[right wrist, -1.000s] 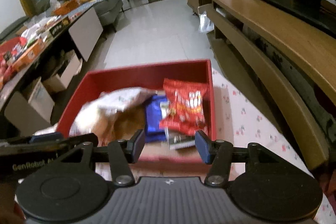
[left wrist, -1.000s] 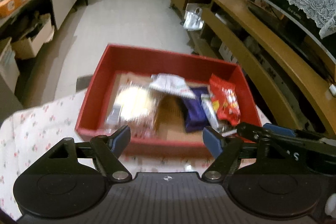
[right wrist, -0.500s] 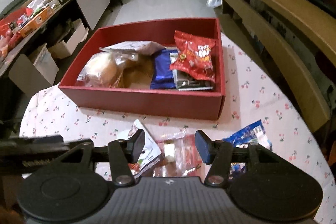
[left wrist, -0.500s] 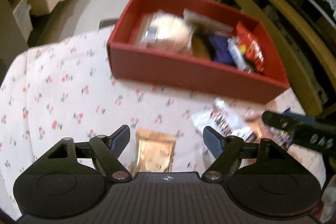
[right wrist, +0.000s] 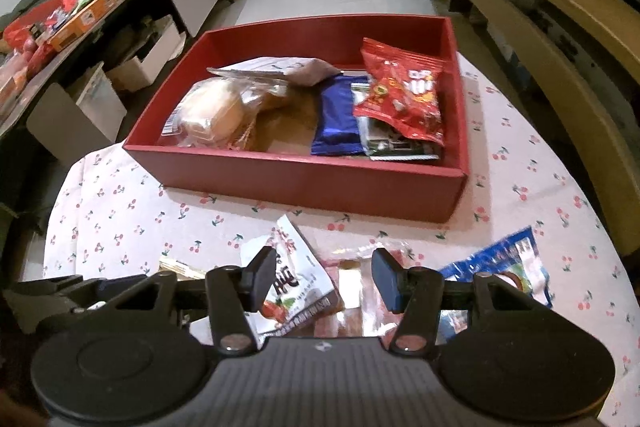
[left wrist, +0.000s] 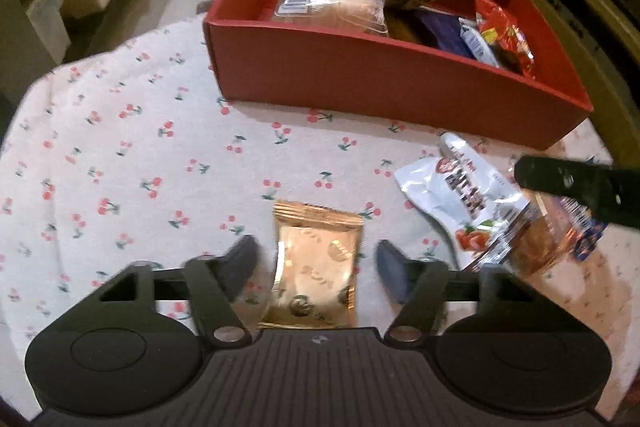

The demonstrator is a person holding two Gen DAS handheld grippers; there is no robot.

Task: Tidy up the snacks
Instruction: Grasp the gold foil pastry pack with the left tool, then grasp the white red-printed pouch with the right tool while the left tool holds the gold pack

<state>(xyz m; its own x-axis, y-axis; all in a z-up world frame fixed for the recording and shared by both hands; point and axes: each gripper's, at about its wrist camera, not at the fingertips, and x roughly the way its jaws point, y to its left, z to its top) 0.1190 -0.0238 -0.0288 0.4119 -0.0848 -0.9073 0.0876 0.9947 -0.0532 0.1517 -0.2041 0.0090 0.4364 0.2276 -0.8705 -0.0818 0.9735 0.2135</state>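
A gold snack packet (left wrist: 316,239) lies flat on the cherry-print tablecloth (left wrist: 120,155). My left gripper (left wrist: 317,263) straddles it with jaws closing; a small gap shows on each side, so the pads are off it. My right gripper (right wrist: 324,277) is open and hovers over a white strawberry packet (right wrist: 292,279) and a clear pack (right wrist: 352,291). A blue packet (right wrist: 516,259) lies to their right. Behind stands the red box (right wrist: 304,183), holding wrapped bread (right wrist: 212,111), a blue packet (right wrist: 338,119) and a red packet (right wrist: 404,95). The right gripper's dark arm (left wrist: 580,187) crosses the left wrist view.
A wooden bench and shelf (right wrist: 560,39) run along the right of the round table. On the left stand a cluttered counter (right wrist: 80,7) and cardboard boxes (right wrist: 96,103) on the floor. The table's edge curves close on both sides.
The left gripper came down from over the red box to the gold packet, and its fingers drew closer together. The right gripper dipped from the box toward the loose packets in front.
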